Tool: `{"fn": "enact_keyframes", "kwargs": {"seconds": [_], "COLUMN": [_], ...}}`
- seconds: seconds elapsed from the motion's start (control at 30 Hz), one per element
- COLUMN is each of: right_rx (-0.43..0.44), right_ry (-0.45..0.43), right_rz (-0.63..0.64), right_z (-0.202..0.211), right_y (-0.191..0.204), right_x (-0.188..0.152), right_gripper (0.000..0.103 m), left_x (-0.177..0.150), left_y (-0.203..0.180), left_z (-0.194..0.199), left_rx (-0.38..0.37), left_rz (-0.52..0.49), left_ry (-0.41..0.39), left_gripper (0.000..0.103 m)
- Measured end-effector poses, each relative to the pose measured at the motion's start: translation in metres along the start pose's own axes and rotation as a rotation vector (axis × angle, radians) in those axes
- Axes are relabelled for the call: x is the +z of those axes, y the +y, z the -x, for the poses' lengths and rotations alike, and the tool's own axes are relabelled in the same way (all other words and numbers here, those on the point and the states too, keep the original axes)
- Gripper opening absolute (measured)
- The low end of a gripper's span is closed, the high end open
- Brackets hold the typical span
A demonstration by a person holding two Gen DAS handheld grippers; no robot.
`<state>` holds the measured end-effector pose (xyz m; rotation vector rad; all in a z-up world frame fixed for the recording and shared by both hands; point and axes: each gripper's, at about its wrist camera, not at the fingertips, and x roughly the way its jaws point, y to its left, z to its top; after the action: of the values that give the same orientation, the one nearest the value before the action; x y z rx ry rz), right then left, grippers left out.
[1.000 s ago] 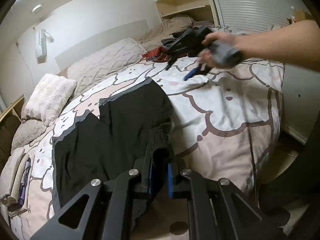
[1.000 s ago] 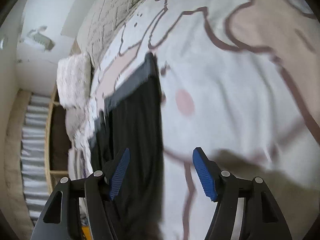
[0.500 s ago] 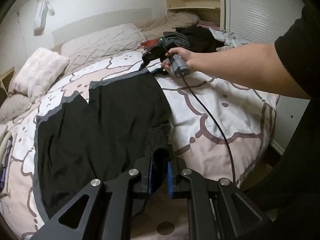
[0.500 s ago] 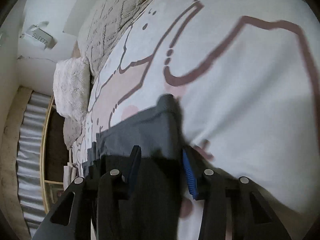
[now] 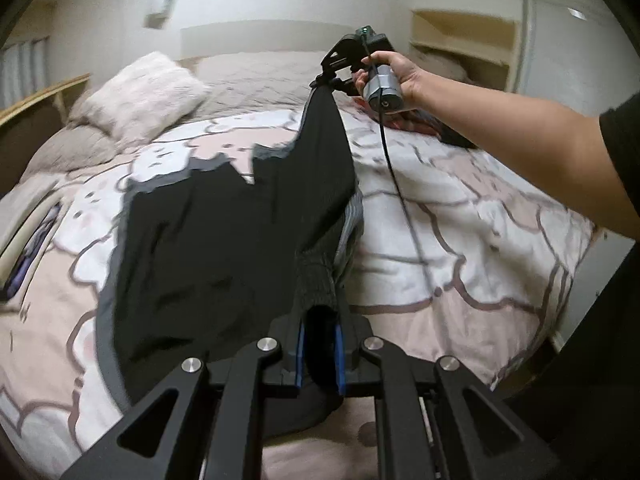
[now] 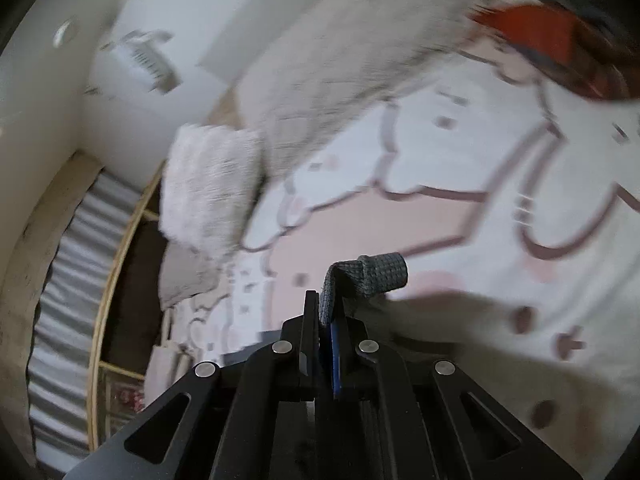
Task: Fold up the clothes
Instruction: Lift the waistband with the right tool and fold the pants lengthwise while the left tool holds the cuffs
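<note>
A black garment (image 5: 224,248) with grey trim lies spread on the bed, its right edge lifted off the cover. My left gripper (image 5: 319,344) is shut on the garment's near ribbed cuff (image 5: 316,284). My right gripper (image 5: 326,82), held in a person's hand (image 5: 400,76), is shut on the far corner and holds it up above the bed. In the right wrist view my right gripper (image 6: 326,320) pinches a curl of grey ribbed hem (image 6: 372,276); the garment's body hangs out of sight below.
The bed cover (image 5: 460,216) is white and pink with a cartoon print. A fluffy pillow (image 5: 148,92) and quilted pillows lie at the headboard. A red plaid item (image 6: 536,36) and dark clothes sit at the far right. A cable (image 5: 400,184) trails from the right gripper.
My right gripper closed on the garment's far hem corner and lifted it off the bed. My left gripper, still gripping the cuff, shifted and rolled slightly.
</note>
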<state>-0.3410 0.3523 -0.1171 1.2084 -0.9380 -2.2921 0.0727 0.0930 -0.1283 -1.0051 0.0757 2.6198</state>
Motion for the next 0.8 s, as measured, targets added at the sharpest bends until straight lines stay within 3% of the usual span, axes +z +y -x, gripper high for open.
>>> {"fn": "enact_keyframes", "kwargs": {"seconds": [0.17,0.37,0.57,0.8], "right_rx": [-0.004,-0.048,-0.076,-0.145], "right_ry": [0.03,0.13,0.243,0.343], "right_rz": [0.087,0.138,0.204,0.261], "right_z": [-0.034,-0.111,-0.193,-0.273], "right_y": [0.075,0.136,0.177,0.198], "right_x": [-0.006,-0.033,-0.082,-0.124], "right_gripper": [0.005,0.005,0.005,0.005], "left_x": [-0.01,-0.037,-0.059,-0.076], "left_y": [0.027,0.062,0.093,0.117], "left_z": [0.025,0.03,0.029,0.022], "left_rx": [0.069,0.145,0.153,0.138], "left_rz": [0.059,0.13,0.207,0.279], "left_ry": [-0.048,-0.002,0.054,0.11], "left_gripper": [0.012,0.012,0.012,0.012]}}
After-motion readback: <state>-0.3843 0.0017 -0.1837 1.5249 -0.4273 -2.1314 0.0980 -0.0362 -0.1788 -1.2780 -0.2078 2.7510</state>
